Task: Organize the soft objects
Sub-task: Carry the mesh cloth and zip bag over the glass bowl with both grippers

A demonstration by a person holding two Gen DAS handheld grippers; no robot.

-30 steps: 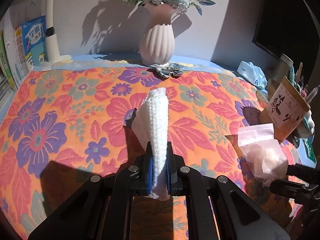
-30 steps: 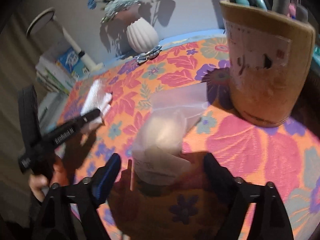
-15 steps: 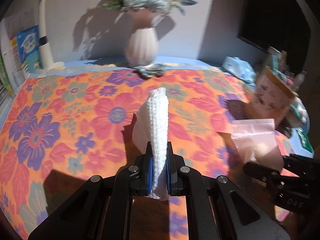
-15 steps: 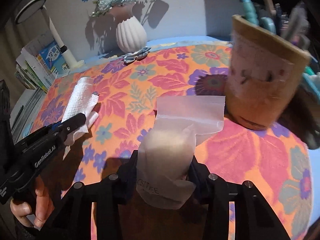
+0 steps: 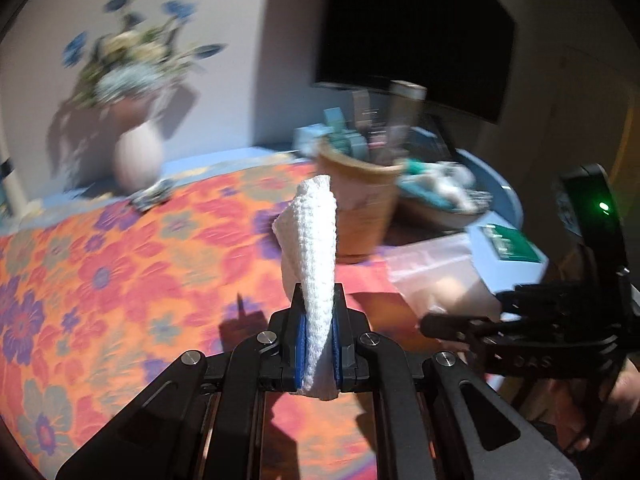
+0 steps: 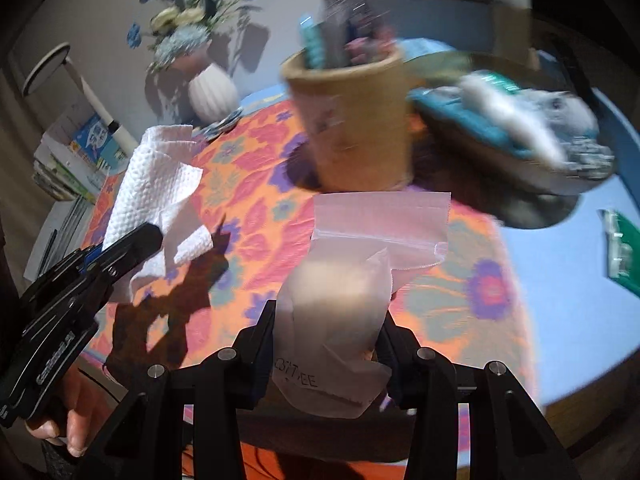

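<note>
Between the blue pads of your left hand-held gripper (image 5: 318,350) sat the white paper towel (image 5: 316,248), pinched tight at its near end, with the rest standing up and away from the jaws above the floral cloth (image 5: 120,280) on the surface. Seen from your right wrist, that towel (image 6: 154,184) hung at the left, off the cloth, spreading out beyond the left hand-held gripper's tip (image 6: 136,246), and your left hand (image 6: 76,412) showed low in the corner.

Your right hand-held gripper (image 6: 328,344) was clenched on the lower part of the clear zip bag (image 6: 340,304); its jaws had just been closing, and the bag lay between them, pressed at both sides. The bag's sealed top (image 6: 380,216) reached toward the far side, just in front of the brown pen cup (image 6: 352,120). From the left wrist, the bag (image 5: 436,268) lay right of the towel, near the right hand-held gripper (image 5: 440,324). A white vase of flowers (image 6: 212,92) stood far left, blurred.
</note>
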